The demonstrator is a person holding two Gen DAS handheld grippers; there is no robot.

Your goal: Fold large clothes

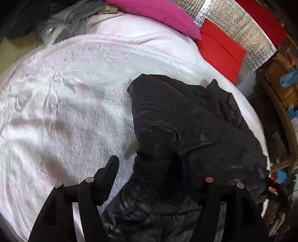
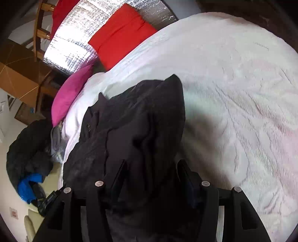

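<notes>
A large black padded jacket (image 1: 186, 121) lies crumpled on a bed covered by a pale pink-white blanket (image 1: 65, 102). My left gripper (image 1: 147, 163) hovers at the jacket's near left edge, open. Its left finger (image 1: 111, 171) stands over bare blanket, clear of the cloth, and its right finger is lost against the dark fabric. In the right wrist view the jacket (image 2: 134, 115) runs up from between the fingers of my right gripper (image 2: 151, 165). Those jaws stand apart with a thick bunch of cloth in the gap. The blanket (image 2: 232, 93) spreads out to the right.
A magenta pillow (image 1: 160, 14) and a red pillow (image 1: 221, 50) lean on a silver foil headboard (image 1: 238, 24). Grey clothes (image 1: 78, 14) are heaped at the bed's far left. Wicker shelves (image 1: 279, 80) stand beside the bed. A dark and blue clothes pile (image 2: 28, 149) lies on the floor.
</notes>
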